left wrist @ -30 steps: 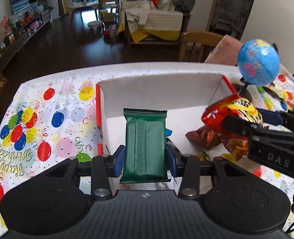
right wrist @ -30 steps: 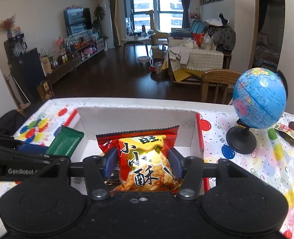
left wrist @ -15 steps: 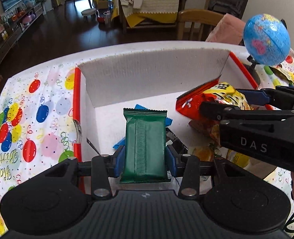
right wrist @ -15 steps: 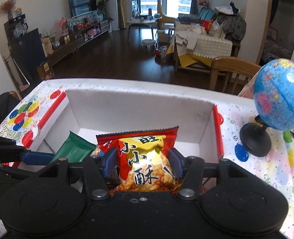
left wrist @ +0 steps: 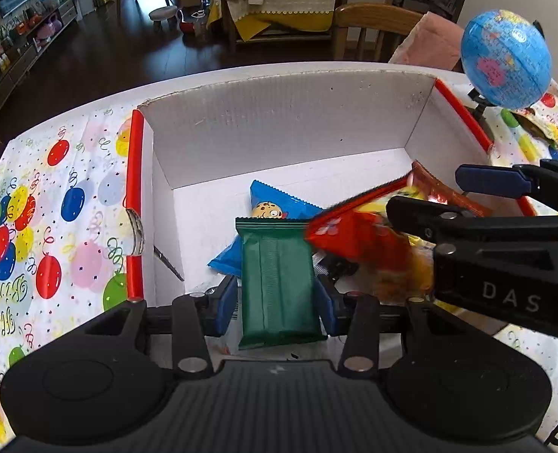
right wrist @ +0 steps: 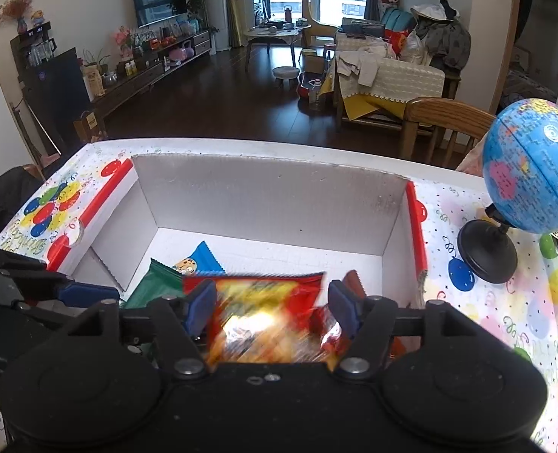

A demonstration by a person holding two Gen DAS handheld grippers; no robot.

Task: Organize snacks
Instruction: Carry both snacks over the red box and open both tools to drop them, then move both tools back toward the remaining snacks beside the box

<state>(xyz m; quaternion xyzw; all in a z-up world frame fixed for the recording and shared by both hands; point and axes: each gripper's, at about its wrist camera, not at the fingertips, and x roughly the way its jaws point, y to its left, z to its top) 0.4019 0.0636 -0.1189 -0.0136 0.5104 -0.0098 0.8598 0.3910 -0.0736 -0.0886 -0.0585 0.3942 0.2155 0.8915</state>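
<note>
My left gripper (left wrist: 276, 302) is shut on a green snack packet (left wrist: 277, 279) and holds it over the near end of the white cardboard box (left wrist: 290, 120). My right gripper (right wrist: 272, 307) stands open over the box; the red and yellow chip bag (right wrist: 264, 317) between its pads is blurred and dropping free. In the left wrist view that bag (left wrist: 358, 238) hangs by the right gripper's fingers (left wrist: 486, 181). A blue cookie packet (left wrist: 275, 204) lies on the box floor, and it also shows in the right wrist view (right wrist: 199, 260).
A blue globe (right wrist: 532, 166) on a black stand is right of the box. The table has a balloon-print cloth (left wrist: 52, 204). The box has red side rims (left wrist: 133, 207). A wooden chair (right wrist: 445, 120) stands beyond the table. More wrappers lie at the far right (left wrist: 543, 128).
Both grippers moved forward over the box. The right gripper's jaws have opened and the chip bag is slipping out, blurred. The left still grips the green packet.
</note>
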